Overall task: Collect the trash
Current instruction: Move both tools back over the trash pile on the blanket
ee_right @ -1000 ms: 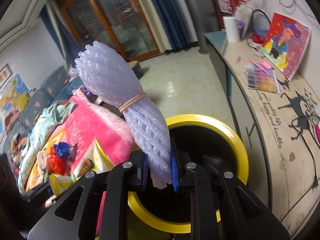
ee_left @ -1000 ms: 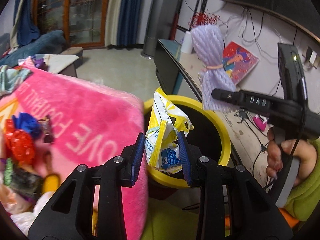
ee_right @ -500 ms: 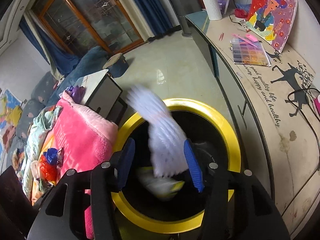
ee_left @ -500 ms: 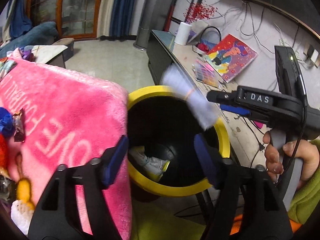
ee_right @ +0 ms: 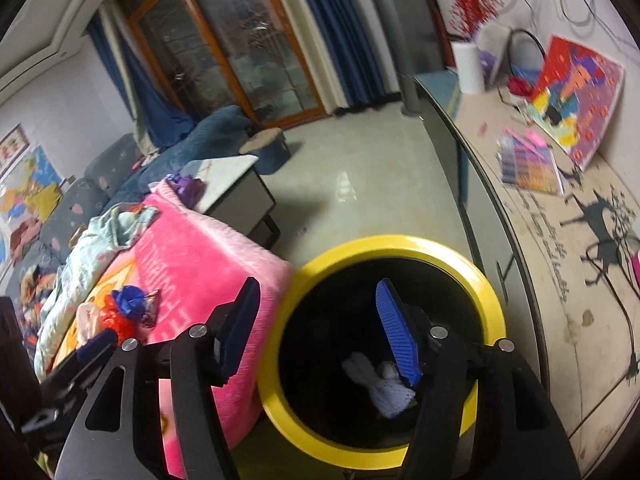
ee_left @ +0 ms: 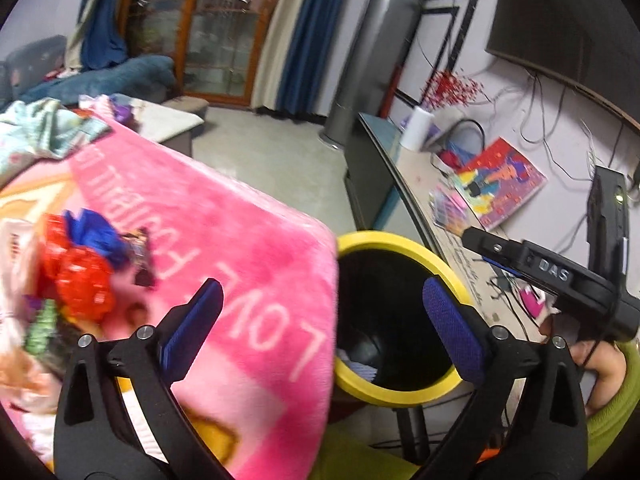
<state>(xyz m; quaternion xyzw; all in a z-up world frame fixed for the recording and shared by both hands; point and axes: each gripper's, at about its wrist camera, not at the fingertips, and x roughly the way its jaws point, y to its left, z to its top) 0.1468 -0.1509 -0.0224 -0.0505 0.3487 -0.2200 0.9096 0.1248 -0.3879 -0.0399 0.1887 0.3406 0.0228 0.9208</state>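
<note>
we held both grippers over the yellow-rimmed bin, which stood on the floor between the pink blanket on the left and the long low counter on the right. the left gripper had its jaws opening, already spread wide, with nothing between them; in its view one finger hung over the blanket and the other over the bin's mouth. the right gripper was also opening and empty, its right finger above the dark inside of the bin

down in the bin lay the purple foam net, near the bottom on the right side, so that piece counted as collected. the left wrist view showed only a pale scrap low in the bin, and we could not tell what it was

more remained to do, as we judged it. on the blanket, to the left and a little farther off, sat a heap of wrappers: a red crinkled one, a blue one touching it, a small dark packet just beside them, and blurred green and pale pieces nearer us. we reckoned those were the next trash to fetch, with both grippers free for it, though how many pieces were in the heap was too blurred to count
</note>
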